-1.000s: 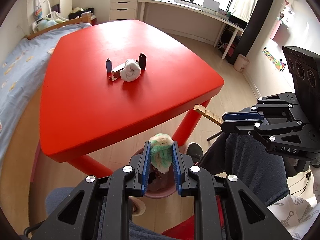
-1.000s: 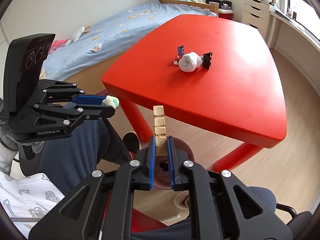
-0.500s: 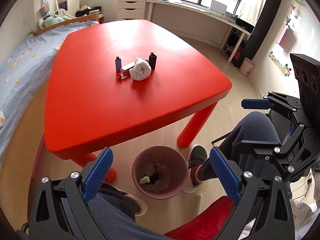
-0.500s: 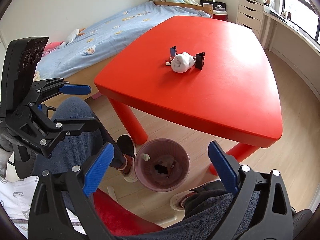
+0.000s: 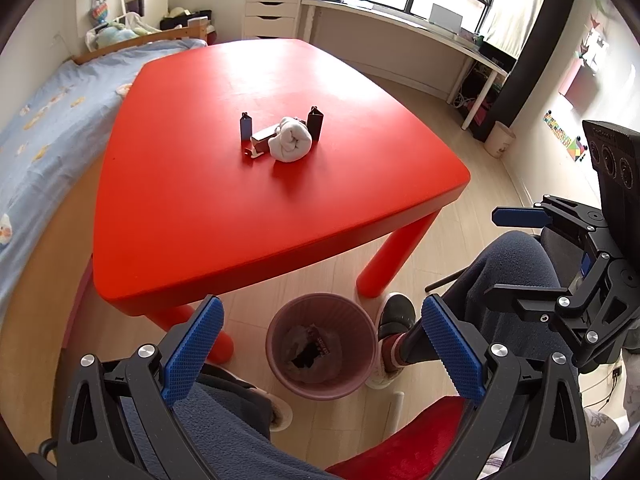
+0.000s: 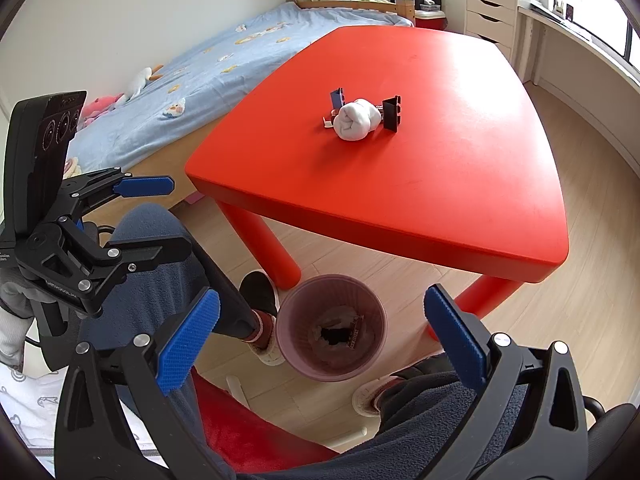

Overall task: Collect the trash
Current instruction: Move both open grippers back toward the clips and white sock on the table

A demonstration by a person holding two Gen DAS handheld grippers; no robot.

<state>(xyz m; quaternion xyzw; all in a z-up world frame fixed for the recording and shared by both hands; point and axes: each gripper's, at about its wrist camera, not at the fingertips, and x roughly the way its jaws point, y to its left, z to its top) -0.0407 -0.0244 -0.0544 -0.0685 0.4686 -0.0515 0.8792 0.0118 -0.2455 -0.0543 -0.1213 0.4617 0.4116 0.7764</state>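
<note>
Two grippers: left gripper (image 5: 320, 354) and right gripper (image 6: 320, 346), both poised above the pink wastebasket (image 5: 322, 350) on the floor.
Jaws: both pairs have just been opening and now stand wide apart, nothing between them.
Just changed: the green-and-white wad and the wooden piece held a second ago are gone from the jaws, so I judge them dropped in the basket.
Remaining trash: a white rolled cloth (image 5: 291, 145), two dark binder clips (image 5: 315, 123) and a small wrapper (image 5: 262, 139) clustered mid-worktop on the red worktop (image 5: 200, 208).
Writing: none readable.
</note>
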